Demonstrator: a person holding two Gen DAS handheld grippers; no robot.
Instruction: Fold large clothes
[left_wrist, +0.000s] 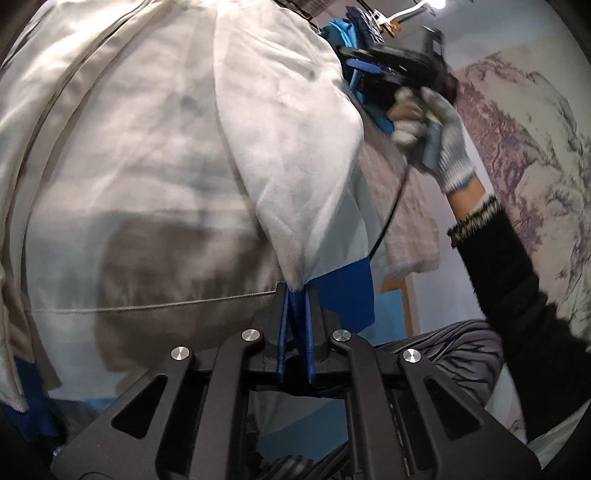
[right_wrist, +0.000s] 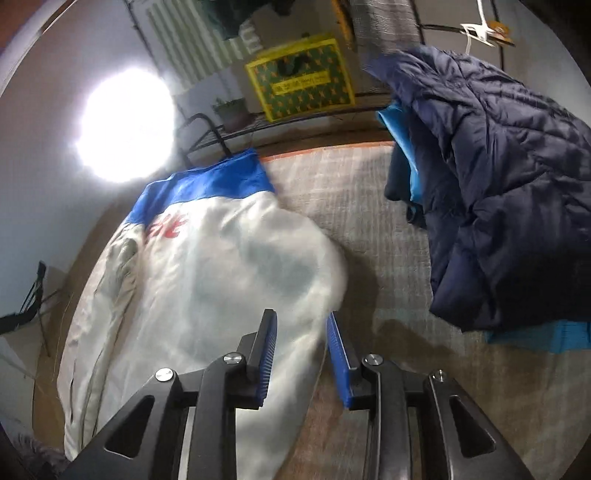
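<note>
A pale blue wall stood at the left, washed by a bright round light. Far off, a black wire rack held a potted plant and a yellow-green box. A mural of trees covered the right wall.

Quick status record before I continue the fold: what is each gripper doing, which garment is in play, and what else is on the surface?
garment in play: white jacket with blue band, red lettering near the band
left gripper: jaws shut on a pinched bunch of the white jacket's fabric
right gripper: jaws open, poised over the jacket's edge, gripping nothing
right hand: gloved, holding the right gripper's handle
surface: grey woven mat
other items: dark blue quilted jacket lying to the right, over a light blue garment
</note>
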